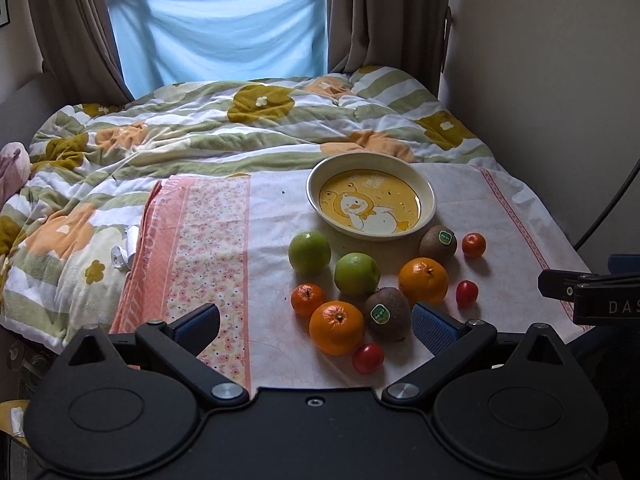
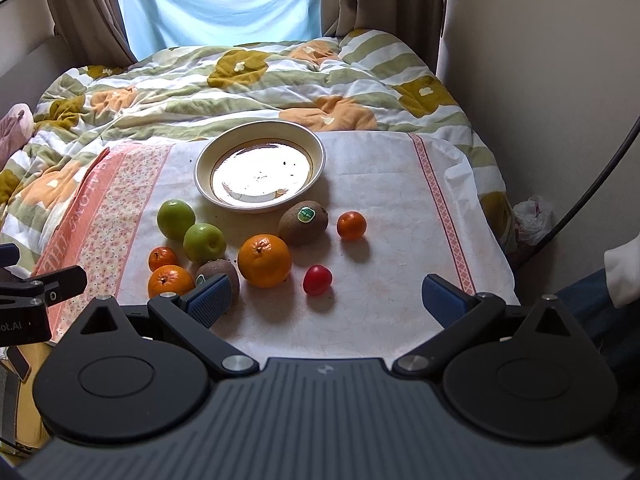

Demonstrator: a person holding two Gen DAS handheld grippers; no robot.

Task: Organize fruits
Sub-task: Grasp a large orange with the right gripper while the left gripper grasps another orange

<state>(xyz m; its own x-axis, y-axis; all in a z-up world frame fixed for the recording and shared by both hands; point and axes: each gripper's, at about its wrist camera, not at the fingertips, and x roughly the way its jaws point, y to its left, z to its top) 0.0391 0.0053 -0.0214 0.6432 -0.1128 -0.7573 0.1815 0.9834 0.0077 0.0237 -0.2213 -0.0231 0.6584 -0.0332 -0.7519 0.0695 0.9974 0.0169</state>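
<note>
I see the left tool (image 1: 316,326) spread wide at the bottom of its frame, holding nothing; right tool (image 2: 326,294) likewise wide and empty. Just past them the fruits lie loose on the cloth (image 1: 500,216): tomato (image 1: 367,357), orange (image 1: 337,327), kiwi (image 1: 387,313), then two apples (image 1: 357,273) mid-frame. The plate (image 1: 428,196) sits beyond, right of centre, nothing in it. Quilt (image 1: 200,128) fills the upper frame.

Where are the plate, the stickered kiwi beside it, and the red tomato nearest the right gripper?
plate (image 2: 320,148): right wrist view, on its cream right rim.
kiwi (image 2: 298,230): right wrist view, on its brown skin below the sticker.
tomato (image 2: 317,279): right wrist view, on its middle.
</note>
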